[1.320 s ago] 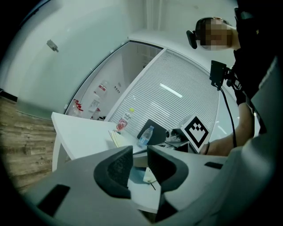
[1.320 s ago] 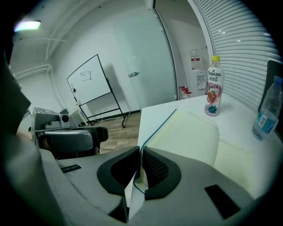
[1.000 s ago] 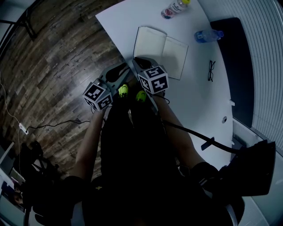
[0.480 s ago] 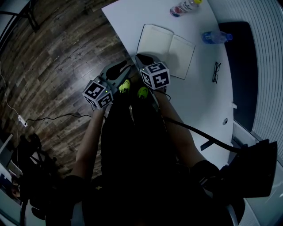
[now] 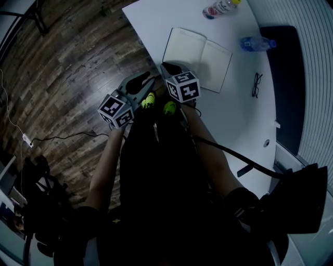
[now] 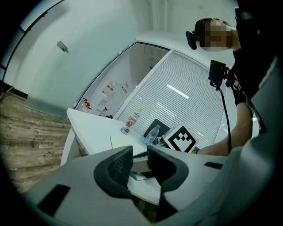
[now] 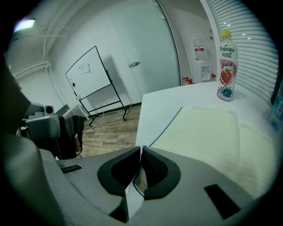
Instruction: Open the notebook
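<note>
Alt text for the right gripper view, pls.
Right gripper, jaws shut on the near corner of an open, cream-paged, blue-edged notebook lying on a white table. A yellow-capped plastic juice bottle stands beyond it. Wood floor and a whiteboard at left.

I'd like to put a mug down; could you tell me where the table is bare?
Bare: the strip between notebook and glasses, and the table nearer than the glasses. Crowded: far end, by juice bottle and water bottle.

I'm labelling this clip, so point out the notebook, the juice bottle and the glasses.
notebook (image 5: 183, 51), head view, middle of its left page
juice bottle (image 7: 226, 66), right gripper view, on its label
glasses (image 5: 255, 84), head view, on the frame
</note>
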The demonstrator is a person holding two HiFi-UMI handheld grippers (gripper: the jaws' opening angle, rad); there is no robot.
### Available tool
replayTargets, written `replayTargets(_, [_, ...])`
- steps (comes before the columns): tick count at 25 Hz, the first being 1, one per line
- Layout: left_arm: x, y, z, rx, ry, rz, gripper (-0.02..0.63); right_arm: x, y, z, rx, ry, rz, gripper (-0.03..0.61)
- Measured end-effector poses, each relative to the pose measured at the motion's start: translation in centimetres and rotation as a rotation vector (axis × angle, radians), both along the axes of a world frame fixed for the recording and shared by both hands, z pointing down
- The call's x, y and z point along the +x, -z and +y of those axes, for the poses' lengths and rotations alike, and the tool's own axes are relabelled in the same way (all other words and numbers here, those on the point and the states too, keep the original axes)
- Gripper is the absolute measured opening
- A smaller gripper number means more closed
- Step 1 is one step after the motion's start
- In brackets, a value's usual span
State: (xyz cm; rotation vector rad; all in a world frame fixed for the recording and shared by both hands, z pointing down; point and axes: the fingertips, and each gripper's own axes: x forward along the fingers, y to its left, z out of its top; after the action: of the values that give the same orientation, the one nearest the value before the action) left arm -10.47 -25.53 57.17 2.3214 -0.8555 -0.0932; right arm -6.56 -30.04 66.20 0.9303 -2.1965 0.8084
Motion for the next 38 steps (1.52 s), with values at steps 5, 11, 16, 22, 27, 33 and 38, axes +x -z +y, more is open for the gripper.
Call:
replayTargets(5, [-0.1, 0.3, 0.0, 0.005, -0.006, 0.000, 0.091, -0.1, -0.2, -0.1, -0.025, -0.033, -0.045, 0.028])
replayTargets(11, [0.1, 1.0, 0.2, 0.017, -0.019, -0.006, 0.091, -0.2, -0.1, -0.1, -0.034, -0.053, -0.066, 0.035])
replayTargets(16, [0.1, 1.9, 0.5, 0.030, -0.031, -0.011, 0.091, -0.4, 0.4, 0.2, -0.067, -0.065, -0.105, 0.043])
replayTargets(22, [-0.1, 2.9, 0.8, 0.038, -0.037, -0.011, 0.091, -0.2, 2.5, 0.7, -0.058, -0.071, -0.151, 0.044])
replayTargets(27, [0.4, 3.8, 1.1, 0.026, -0.054, -0.001, 0.091, 0.1, 5.1, 1.0, -0.010, -0.071, -0.187, 0.044])
replayTargets(33, [1.4, 5.0, 0.7, 0.011, -0.062, 0.024, 0.091, 1.7, 7.4, 1.8, 0.044, -0.065, -0.182, 0.026])
replayTargets(38, [2.5, 6.5, 0.5, 0.024, -0.084, 0.033, 0.091, 2.8, 9.9, 2.1, 0.113, -0.054, -0.175, 0.023])
